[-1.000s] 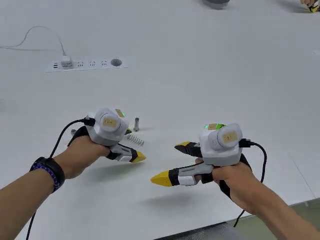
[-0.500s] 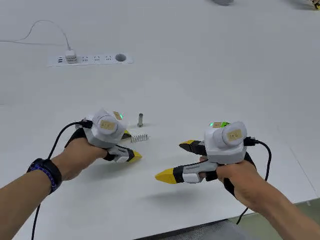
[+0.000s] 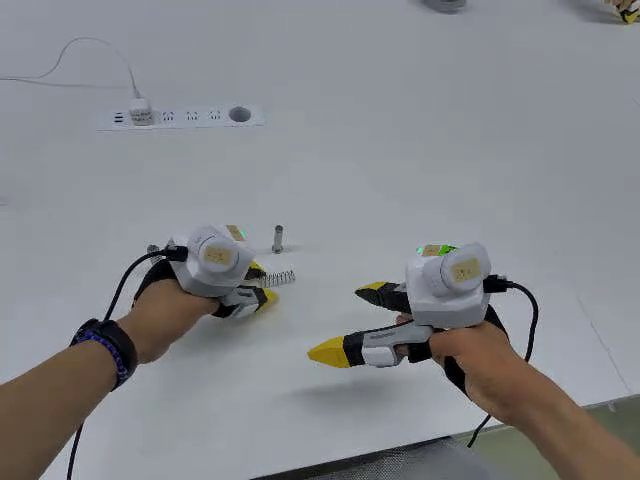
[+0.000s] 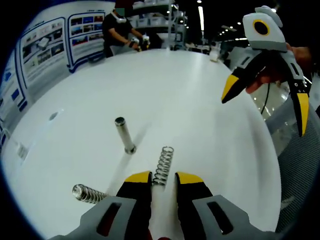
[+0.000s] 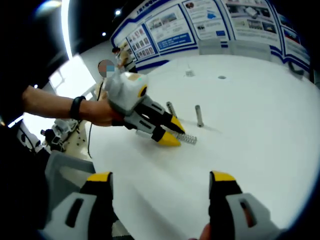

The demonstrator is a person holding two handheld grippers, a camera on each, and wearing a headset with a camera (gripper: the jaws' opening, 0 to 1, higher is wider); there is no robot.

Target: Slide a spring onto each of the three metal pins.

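A short grey metal pin point(image 3: 277, 238) stands upright on the white workbench point(image 3: 420, 150), and everything else is placed from it. Just in front of the pin, on the person's side, a loose silvery coil spring point(image 3: 282, 278) lies flat on the bench, apart from the pin's foot; in the left gripper view the spring point(image 4: 162, 165) points away from the jaws, with the pin point(image 4: 123, 135) just beyond it to the left. The left yellow-tipped black-and-white gripper point(image 3: 255, 295) sits low beside the pin, its jaws set to a narrow gap with the spring's near end lying between the tips, not pinched. A 2nd silvery coiled piece point(image 4: 87, 194) lies left of the pin, close to that gripper; whether it sits on a pin I cannot tell. The right gripper point(image 3: 348, 320), of the same make, hovers well to the right of the pin, its 2 jaws spread wide and holding nothing. A white power strip point(image 3: 180, 116) lies far behind the pin.
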